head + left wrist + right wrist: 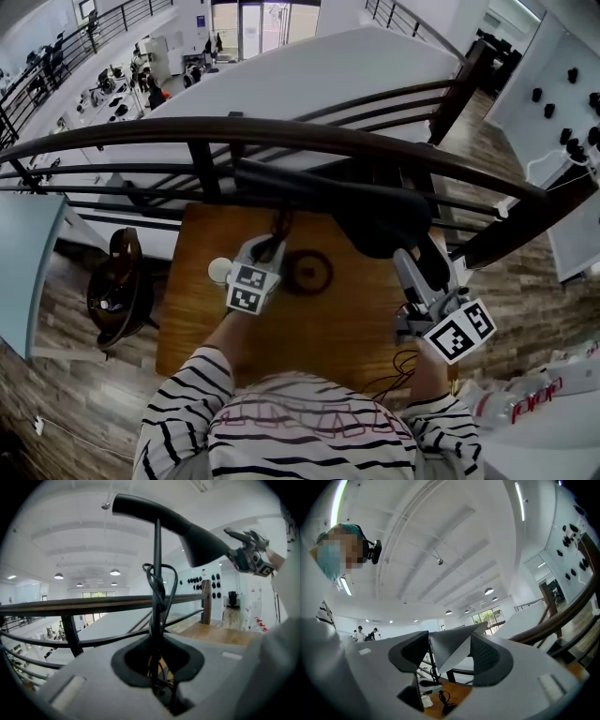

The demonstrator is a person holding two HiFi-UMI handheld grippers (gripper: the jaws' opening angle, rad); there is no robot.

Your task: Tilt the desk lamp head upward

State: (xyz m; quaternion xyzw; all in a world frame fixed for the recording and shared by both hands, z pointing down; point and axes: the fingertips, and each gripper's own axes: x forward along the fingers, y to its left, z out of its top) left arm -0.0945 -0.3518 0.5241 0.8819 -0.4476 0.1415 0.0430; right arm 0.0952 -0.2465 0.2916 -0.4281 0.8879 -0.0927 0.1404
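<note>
A black desk lamp stands on the small wooden table (pixel 202 319), its round base (pixel 309 272) near the middle. A thin upright stem (pixel 157 573) with a cable looped round it carries a long arm ending in the wide lamp head (pixel 380 220). My left gripper (pixel 274 247) is low on the stem, and its jaws (pixel 157 667) are shut on stem and cable. My right gripper (pixel 419 267) reaches up to the head from the right. The rim of the lamp head (pixel 447 651) sits wedged between both pads of my right gripper (pixel 450 660).
A dark curved railing (pixel 281 136) runs along the table's far edge, with a drop to a lower floor beyond. A dark chair (pixel 117 286) stands left of the table. A small white round object (pixel 218 270) lies by the left gripper, and loose cable (pixel 394 370) lies at the near right.
</note>
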